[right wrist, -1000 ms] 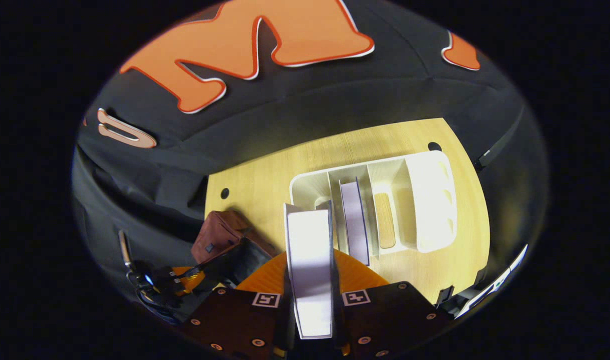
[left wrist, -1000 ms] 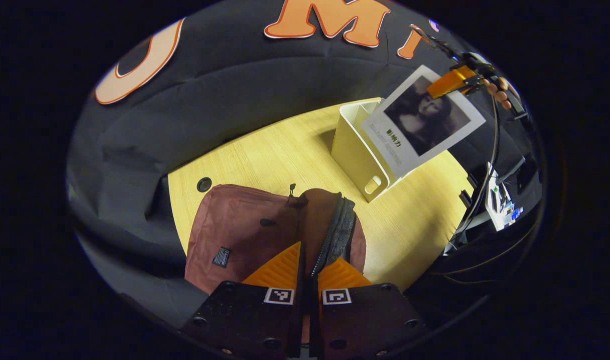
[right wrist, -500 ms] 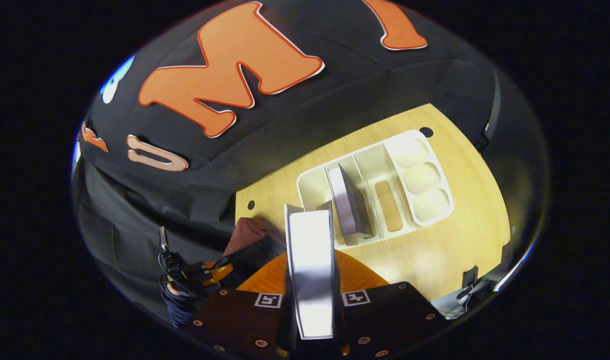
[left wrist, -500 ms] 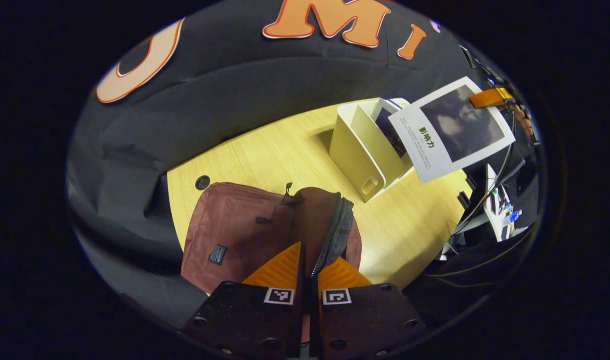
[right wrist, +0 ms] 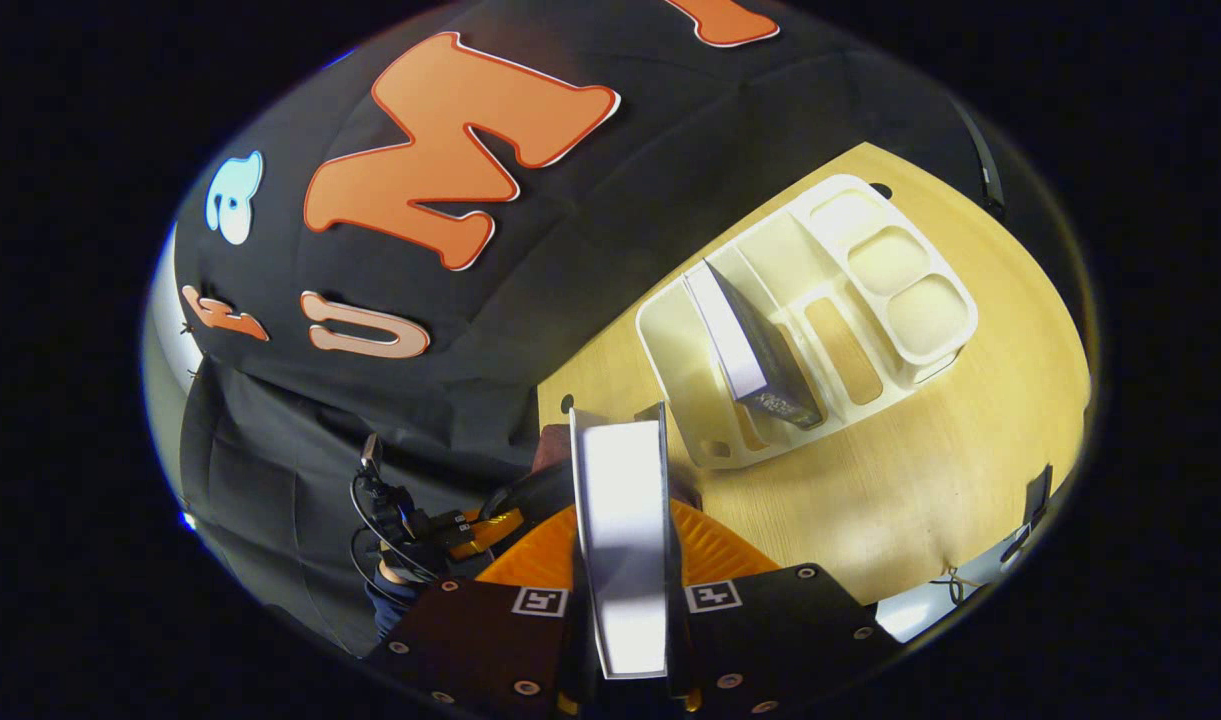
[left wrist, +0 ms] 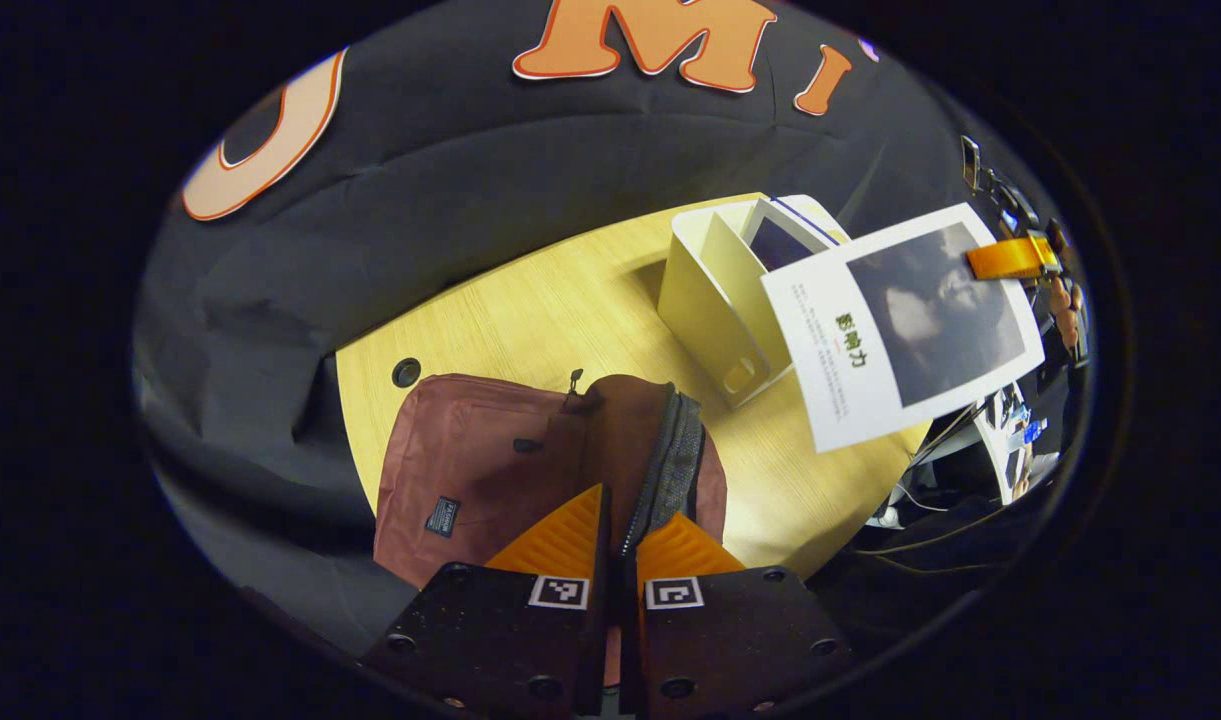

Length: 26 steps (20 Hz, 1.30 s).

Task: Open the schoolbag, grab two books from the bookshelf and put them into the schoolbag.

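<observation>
While the right gripper [right wrist: 622, 560] pinches a white book [right wrist: 620, 540] by its edge, the left gripper [left wrist: 615, 535] pinches the rim of the open schoolbag [left wrist: 490, 460] on the table [left wrist: 560, 300]. The book hangs in the air near the bookshelf [left wrist: 715, 300], well apart from the bag. It could swing, slip, or bump the shelf. Another book [right wrist: 755, 350] leans in the shelf.

Schoolbag [left wrist: 490, 460] on table [left wrist: 560, 310], bookshelf [left wrist: 710, 290] behind-right; one book [right wrist: 755, 350] in shelf, another [left wrist: 900, 320] held above table.
</observation>
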Each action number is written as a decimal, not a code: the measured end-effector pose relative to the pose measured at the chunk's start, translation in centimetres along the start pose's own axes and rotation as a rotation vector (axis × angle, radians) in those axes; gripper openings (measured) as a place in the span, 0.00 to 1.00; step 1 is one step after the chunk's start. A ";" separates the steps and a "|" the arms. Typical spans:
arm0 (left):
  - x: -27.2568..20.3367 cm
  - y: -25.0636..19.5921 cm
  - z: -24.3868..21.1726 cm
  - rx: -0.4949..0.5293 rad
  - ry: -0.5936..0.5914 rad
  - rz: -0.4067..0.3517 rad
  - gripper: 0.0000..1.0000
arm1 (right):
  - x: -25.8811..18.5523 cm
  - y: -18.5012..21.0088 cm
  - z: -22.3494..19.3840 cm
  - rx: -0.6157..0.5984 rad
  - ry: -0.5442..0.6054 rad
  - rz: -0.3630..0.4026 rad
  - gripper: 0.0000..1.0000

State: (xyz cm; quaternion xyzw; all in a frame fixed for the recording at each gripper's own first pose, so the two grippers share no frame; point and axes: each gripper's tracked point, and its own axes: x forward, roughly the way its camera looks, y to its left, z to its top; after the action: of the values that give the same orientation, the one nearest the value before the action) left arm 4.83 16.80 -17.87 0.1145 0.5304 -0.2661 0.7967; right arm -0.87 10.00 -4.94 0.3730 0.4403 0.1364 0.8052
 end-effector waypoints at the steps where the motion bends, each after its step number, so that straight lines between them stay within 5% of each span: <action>1: 0.0 -0.1 0.1 -0.004 -0.003 -0.004 0.07 | 0.7 -0.3 -0.9 -0.007 0.009 -0.002 0.28; 12: -0.1 -2.1 0.9 -0.073 -0.060 -0.056 0.07 | 10.1 -0.3 -8.8 -0.003 0.064 0.101 0.28; 26: -0.2 -3.9 1.4 -0.108 -0.109 -0.111 0.07 | 24.2 1.4 -11.2 0.076 0.030 0.114 0.28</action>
State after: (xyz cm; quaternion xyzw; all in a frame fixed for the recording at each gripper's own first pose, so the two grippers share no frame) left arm 3.74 12.92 -16.66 0.0272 0.5055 -0.2870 0.8133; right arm 4.12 29.61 -22.42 0.4255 0.4353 0.1707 0.7748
